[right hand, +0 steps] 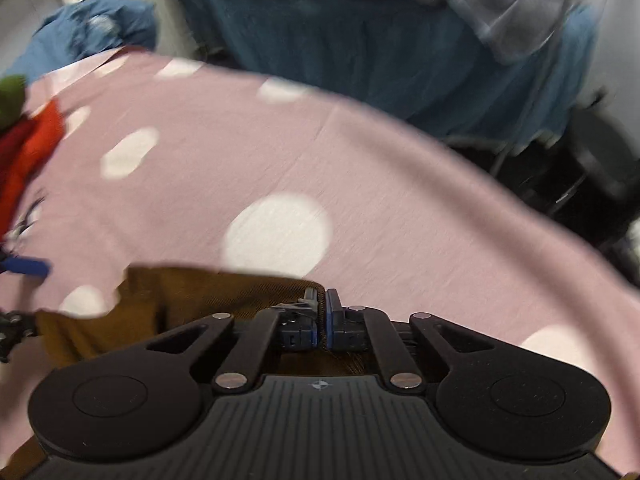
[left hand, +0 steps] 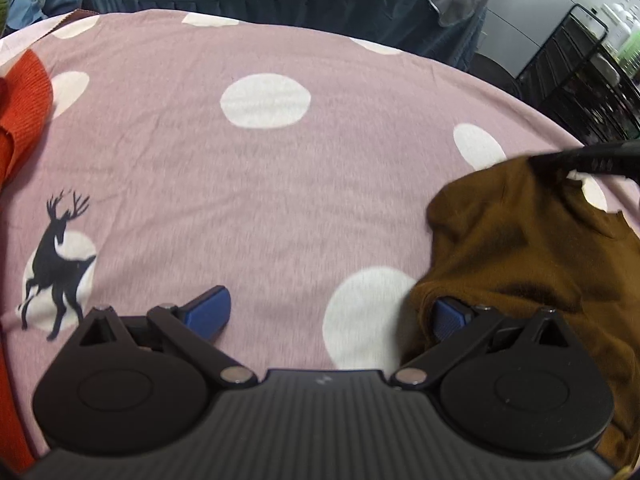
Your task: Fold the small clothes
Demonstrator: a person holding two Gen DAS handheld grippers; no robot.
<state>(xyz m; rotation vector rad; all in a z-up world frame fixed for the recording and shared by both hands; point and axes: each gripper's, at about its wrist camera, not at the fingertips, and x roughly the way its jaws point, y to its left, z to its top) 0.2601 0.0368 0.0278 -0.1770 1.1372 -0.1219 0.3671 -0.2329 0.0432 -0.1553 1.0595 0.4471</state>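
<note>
A pink bedsheet (left hand: pixel 280 184) with white dots and a black deer print (left hand: pixel 56 264) covers the whole work surface; a dark teal bed skirt (right hand: pixel 360 48) hangs behind it; an orange-red knit garment (left hand: pixel 22 120) lies at the sheet's left edge; the brown knit garment (left hand: pixel 520 248) sits rumpled at the right, lapping over the left gripper's right finger; the left gripper (left hand: pixel 332 314) stands spread wide, gripping nothing; the right gripper (right hand: pixel 322 312) is clenched on the brown garment's hem.
</note>
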